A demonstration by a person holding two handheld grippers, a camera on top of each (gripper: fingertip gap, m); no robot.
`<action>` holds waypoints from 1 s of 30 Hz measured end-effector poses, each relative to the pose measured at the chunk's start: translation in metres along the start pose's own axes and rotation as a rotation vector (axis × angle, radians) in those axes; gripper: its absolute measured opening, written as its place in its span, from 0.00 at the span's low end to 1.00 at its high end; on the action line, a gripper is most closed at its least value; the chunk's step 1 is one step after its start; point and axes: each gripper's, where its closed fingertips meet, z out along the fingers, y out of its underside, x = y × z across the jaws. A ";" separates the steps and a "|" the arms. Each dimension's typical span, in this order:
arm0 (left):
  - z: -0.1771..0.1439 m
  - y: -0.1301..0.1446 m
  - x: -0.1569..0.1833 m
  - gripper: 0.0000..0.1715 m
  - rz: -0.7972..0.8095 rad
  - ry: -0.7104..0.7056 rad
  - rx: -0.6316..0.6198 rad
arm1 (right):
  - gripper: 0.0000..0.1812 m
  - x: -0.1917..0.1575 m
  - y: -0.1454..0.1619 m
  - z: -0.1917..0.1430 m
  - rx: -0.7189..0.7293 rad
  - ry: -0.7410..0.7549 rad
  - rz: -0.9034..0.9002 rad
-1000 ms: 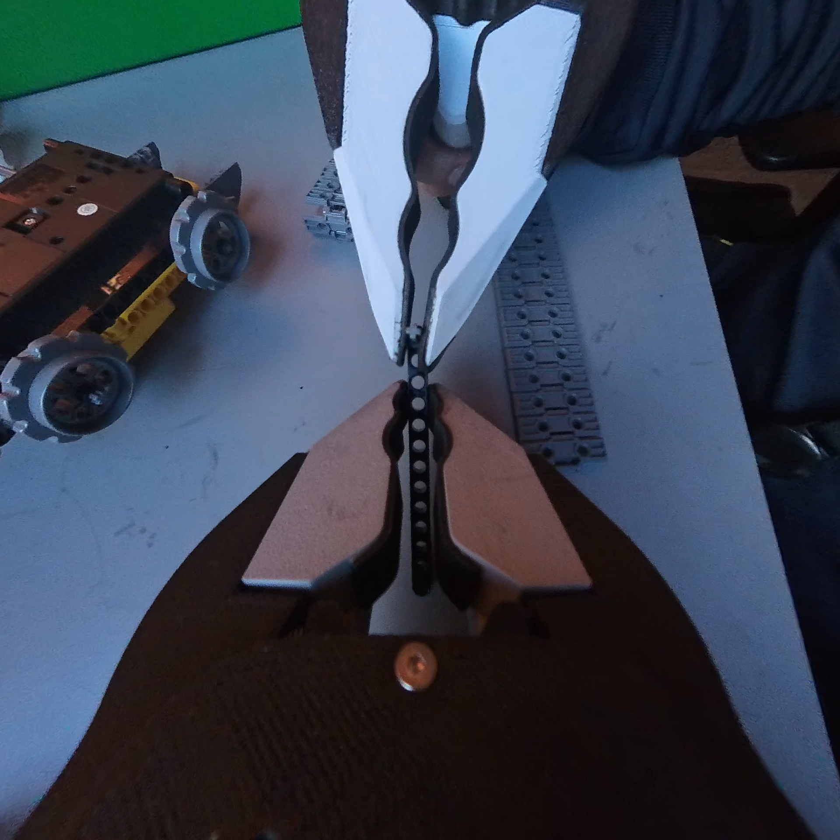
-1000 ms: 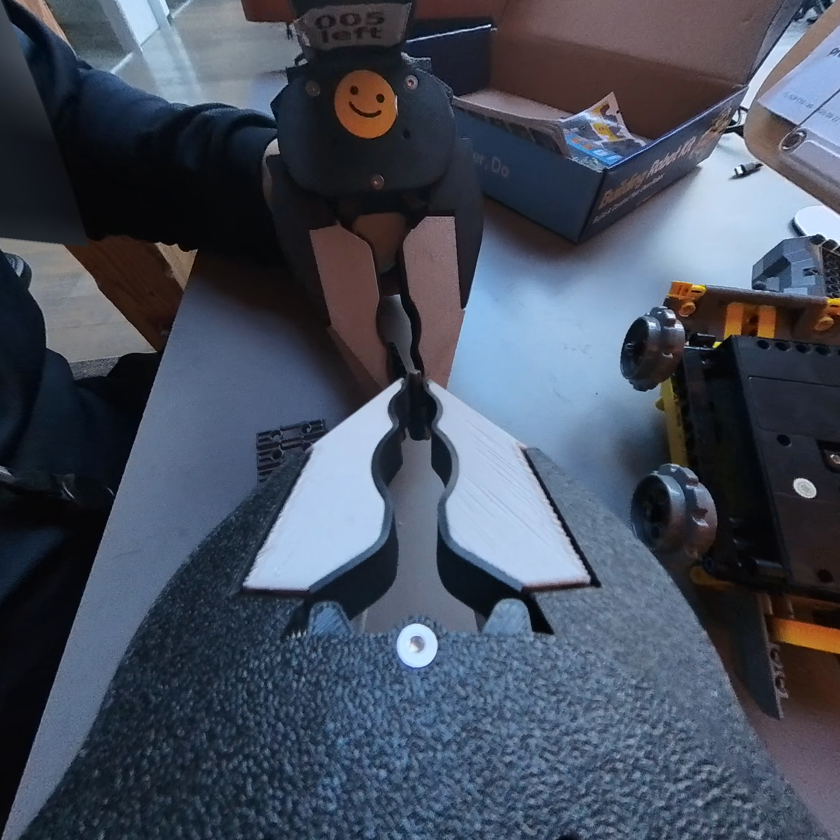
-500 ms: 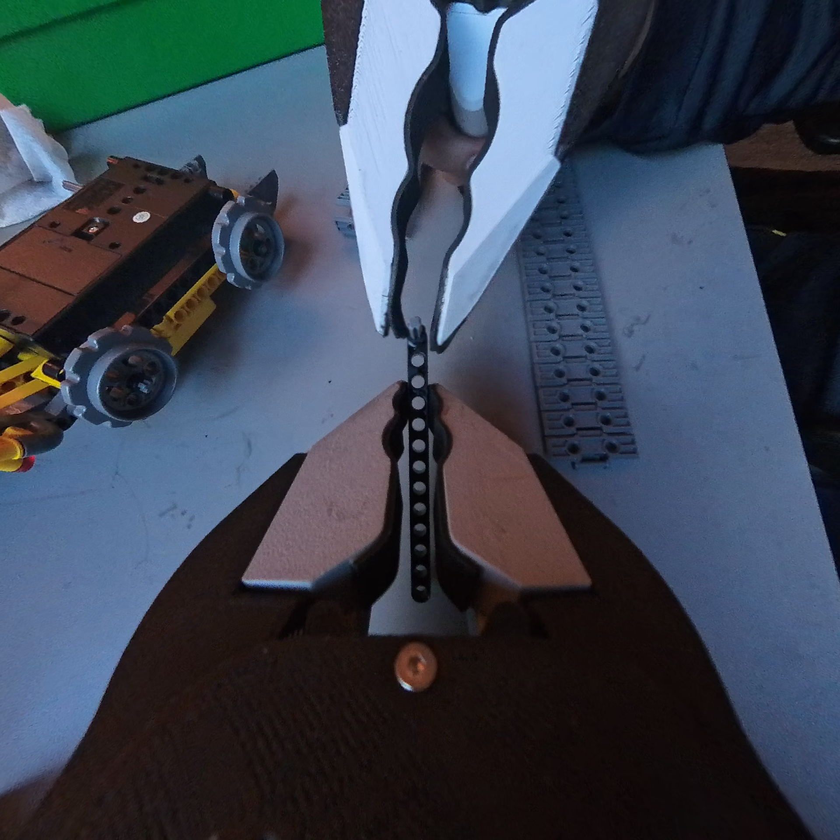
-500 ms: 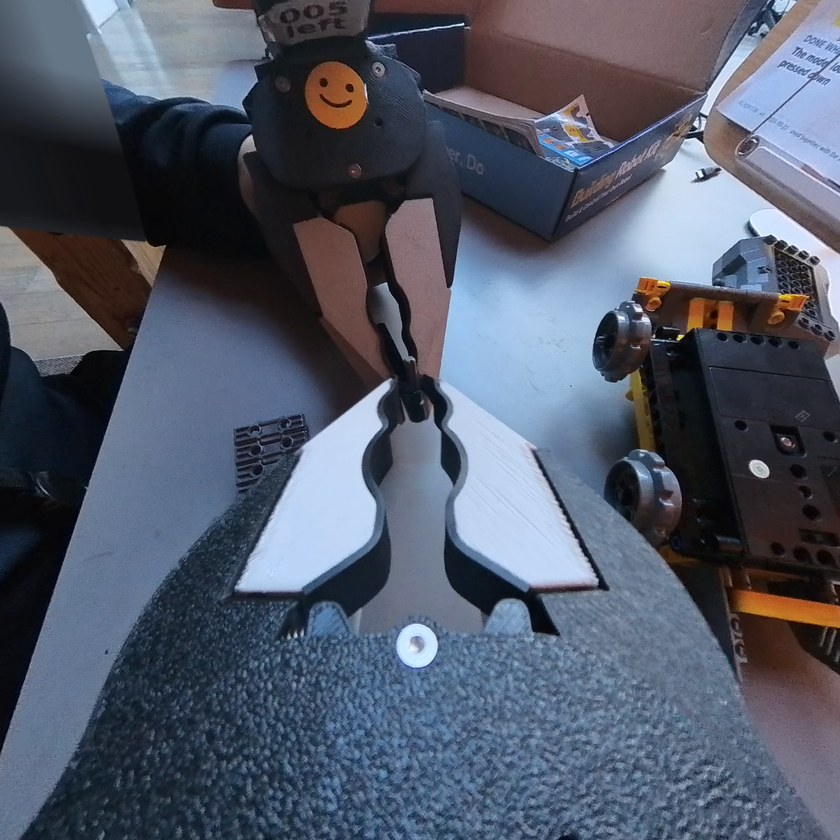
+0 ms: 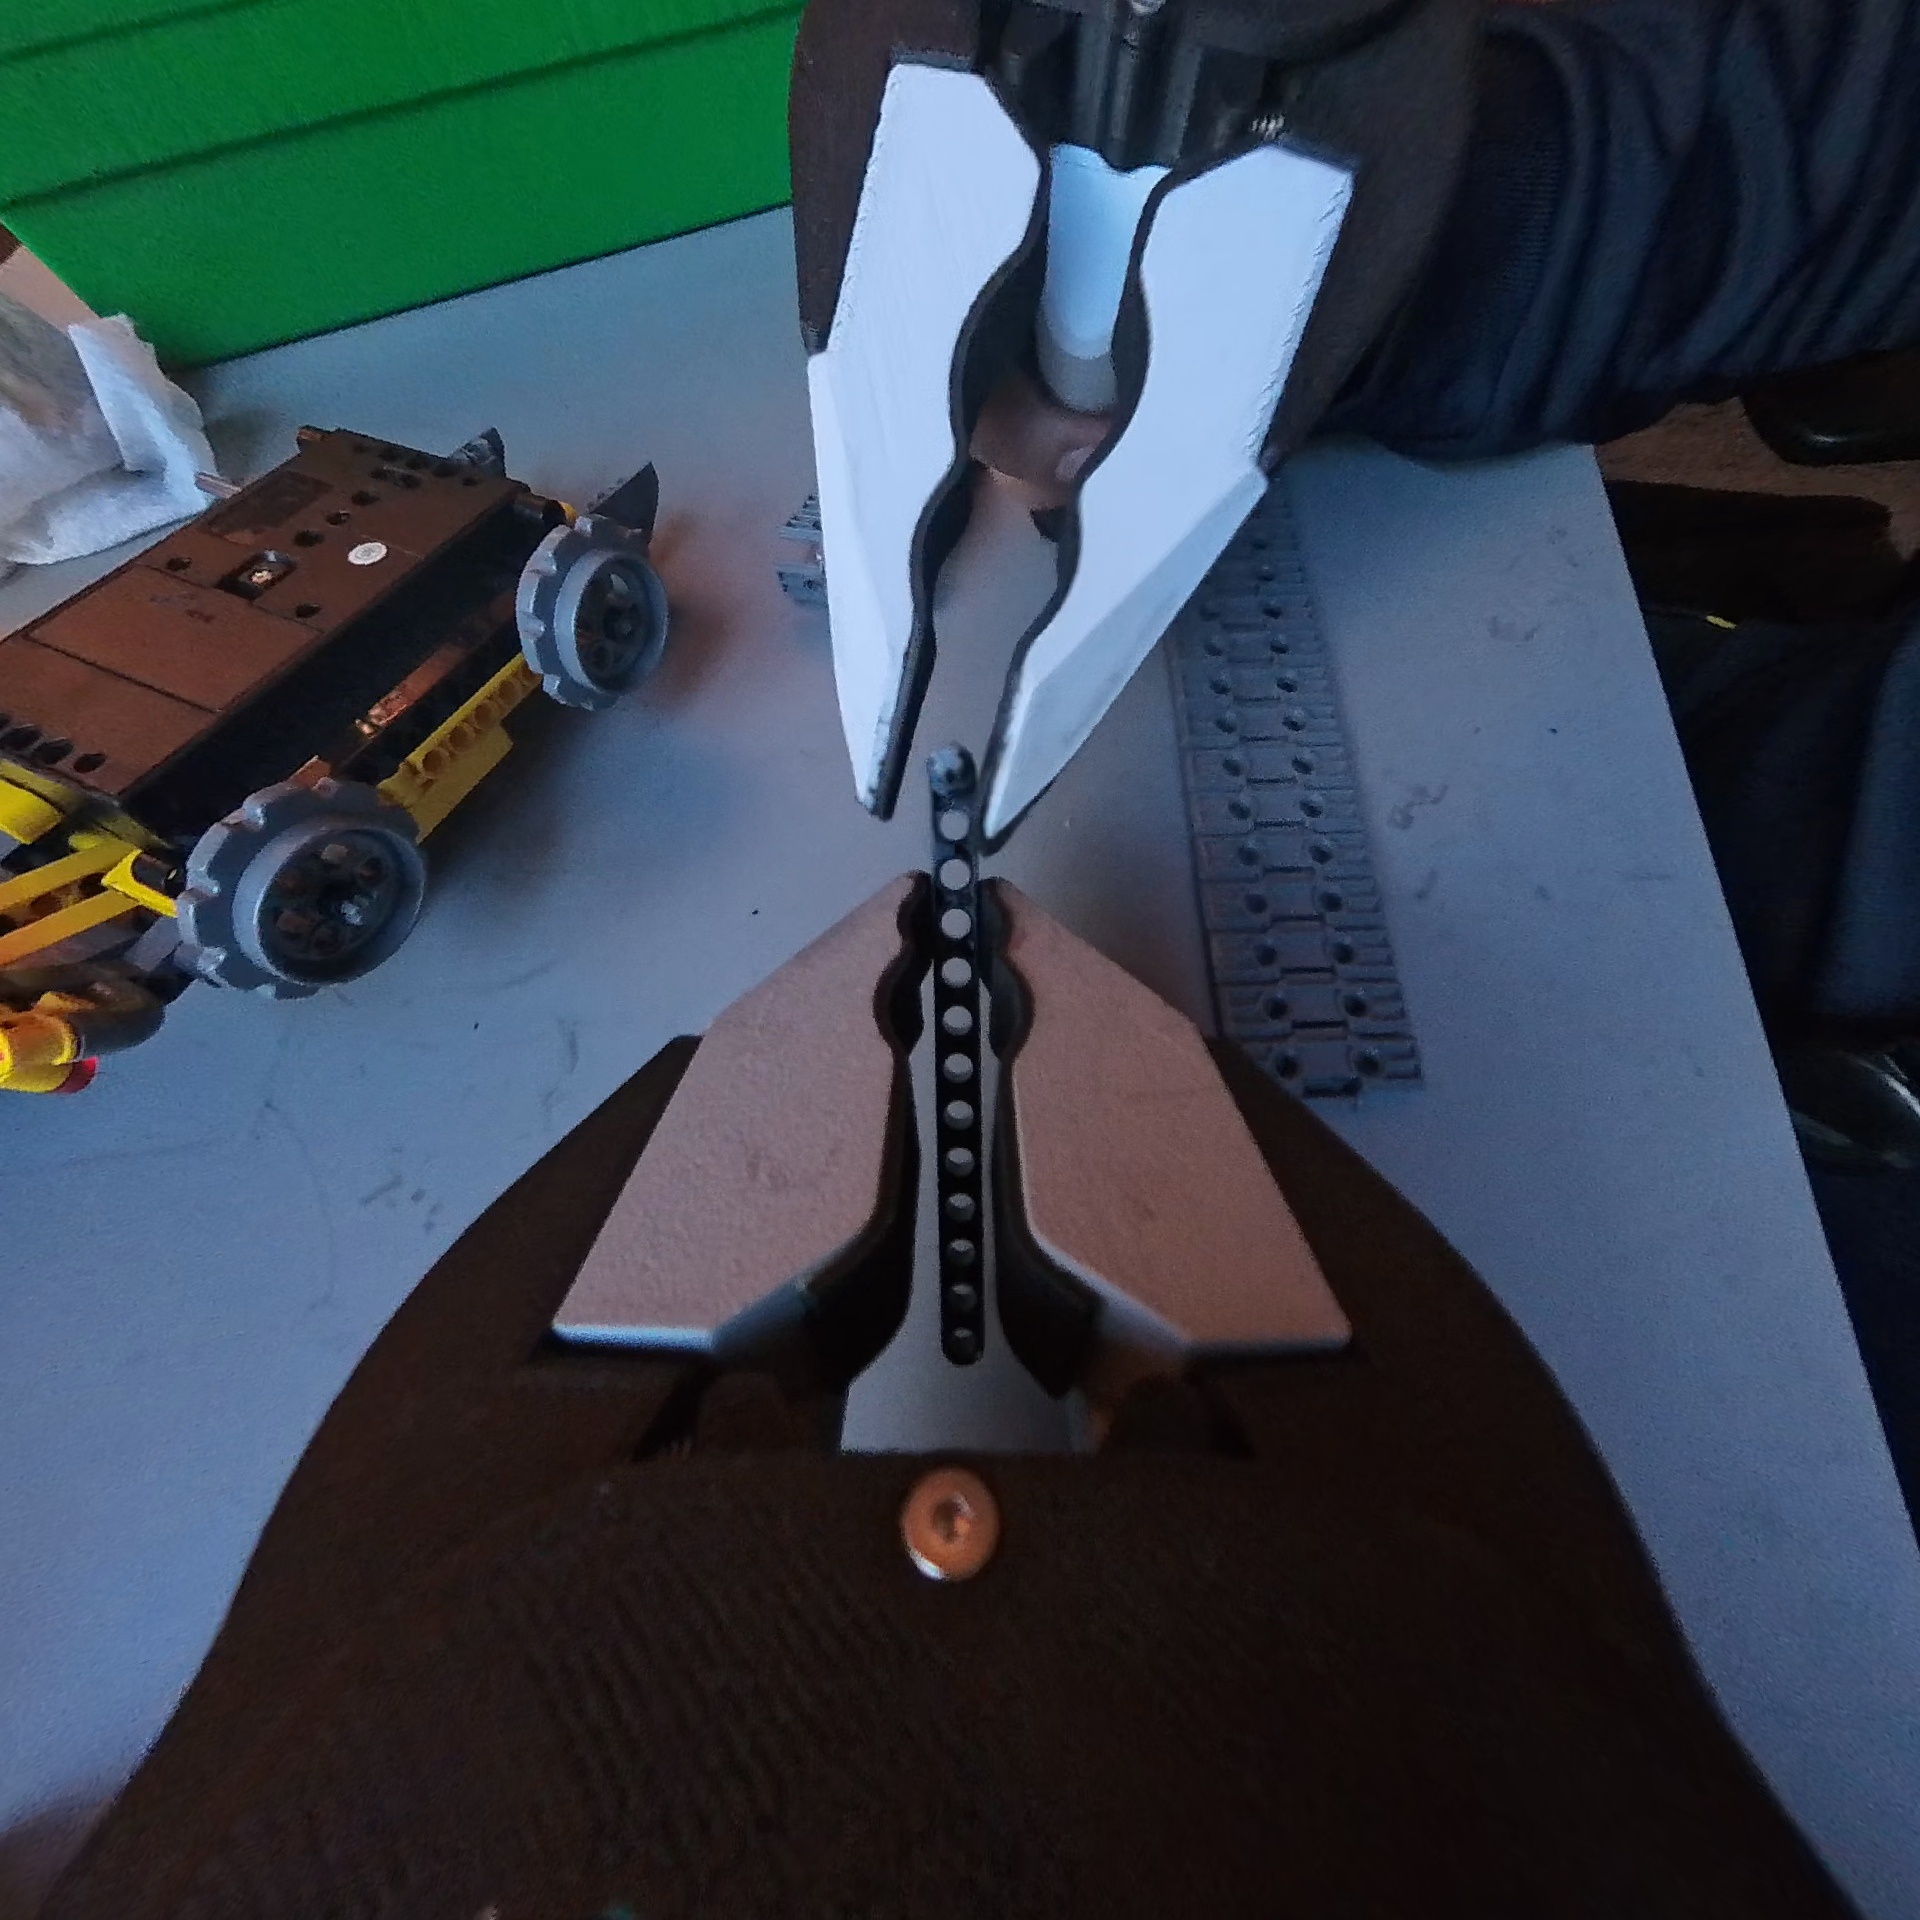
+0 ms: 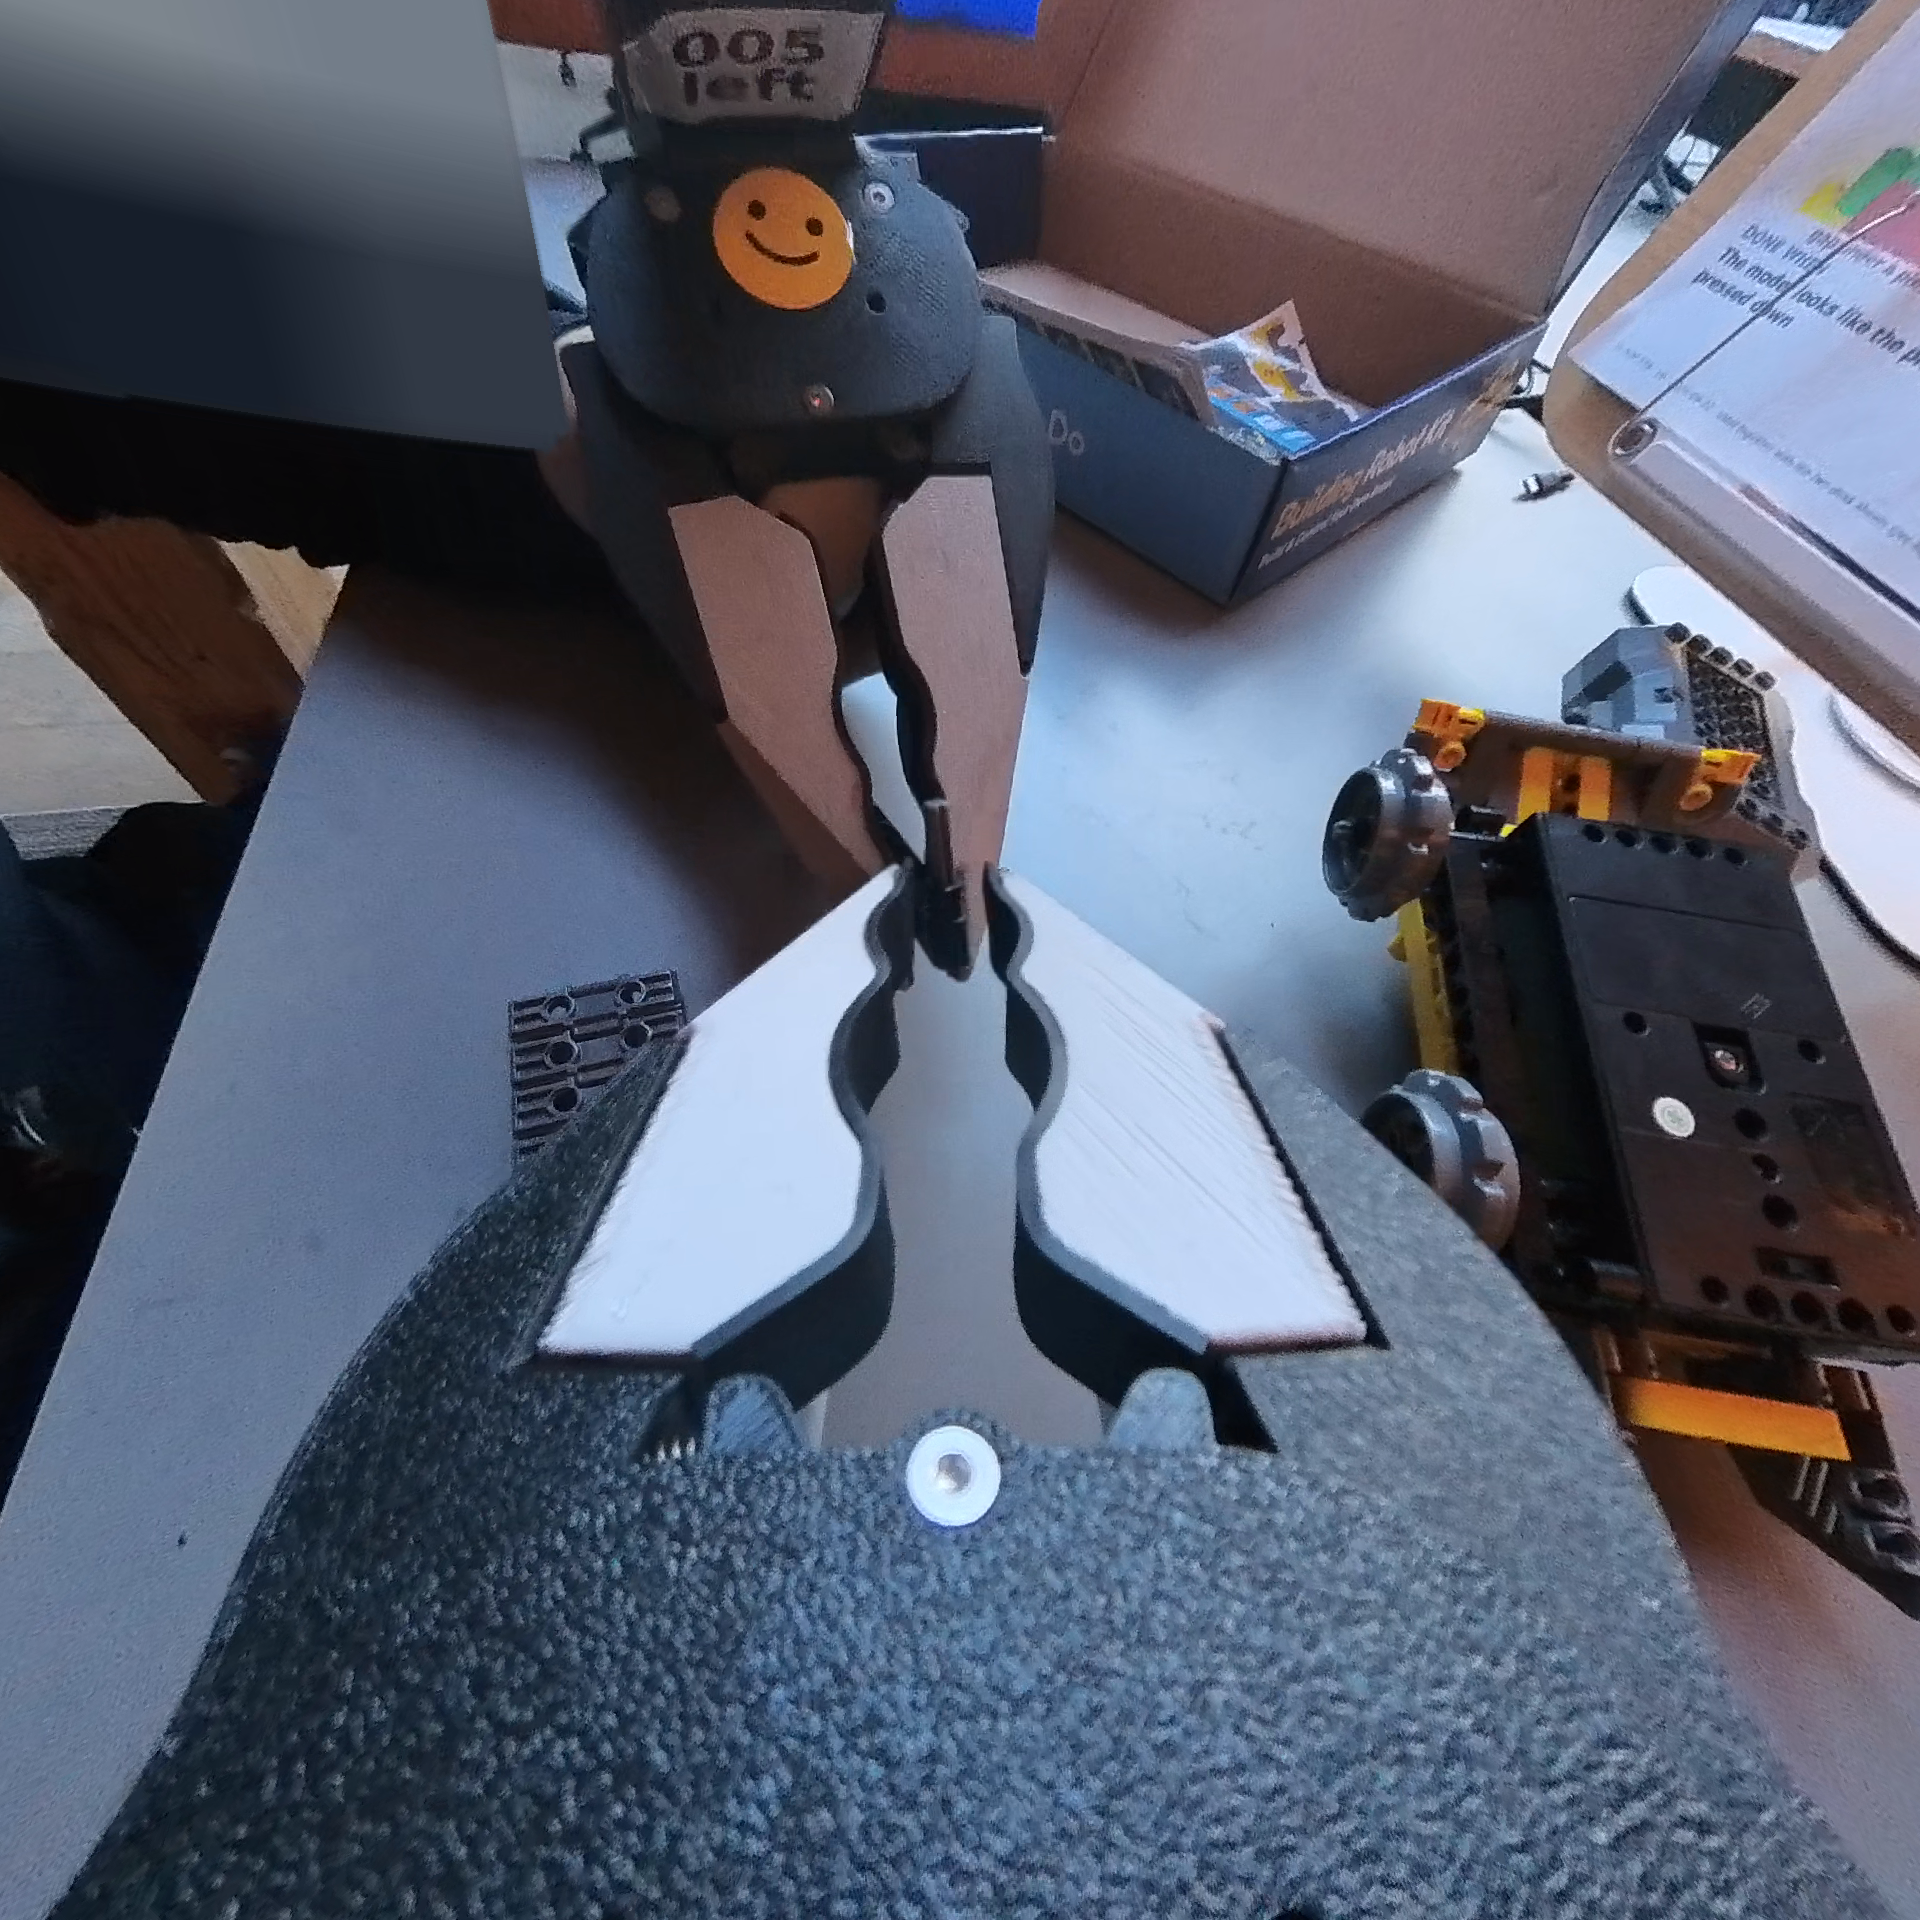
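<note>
A thin black beam with a row of holes (image 5: 958, 1049) was gripped between the tan fingers (image 5: 748, 1153) of the left gripper (image 5: 958, 894), clamped edge-on and lying along the gap, with its far end standing out past the fingertips. On that far end a small grey pin (image 5: 951, 767) was seen. The white fingers (image 5: 1101, 665) of the right gripper (image 5: 940, 821), which pointed back toward the left one, were parted on either side of that end, and no contact with the beam could be made out. In the right wrist view the same fingers (image 6: 769, 1164) were spread, with the beam (image 6: 940, 894) between their tips.

The grey table (image 5: 520, 1122) was seen beneath both grippers. One long grey tread strip (image 5: 1283, 831) was laid flat to the right of the fingers in the left wrist view, partly hidden behind the right gripper. A second, short piece of tread (image 6: 582, 1049) was seen beside the right gripper's shell in its own view.

One black and yellow brick-built vehicle (image 5: 260, 665) was resting farther to the left, well apart from the grippers; two grey toothed wheels (image 5: 301, 904) were counted on the side facing the left wrist camera. A white crumpled cloth (image 5: 83, 457) was lying behind it, and a green panel (image 5: 395, 145) beyond that.

Farthest in the right wrist view were one open cardboard box (image 6: 1299, 270) and one printed sheet on a clipboard (image 6: 1766, 291).
</note>
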 end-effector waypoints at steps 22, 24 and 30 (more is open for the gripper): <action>0.007 0.007 0.007 0.03 0.030 0.022 -0.036 | 0.01 -0.008 0.008 0.006 -0.083 0.079 -0.109; 0.007 0.006 0.009 0.03 0.026 0.043 -0.030 | 0.00 -0.009 0.007 0.006 -0.073 0.090 -0.120; 0.008 0.007 0.006 0.04 -0.013 0.049 -0.038 | 0.00 -0.005 0.006 0.007 -0.069 0.122 -0.123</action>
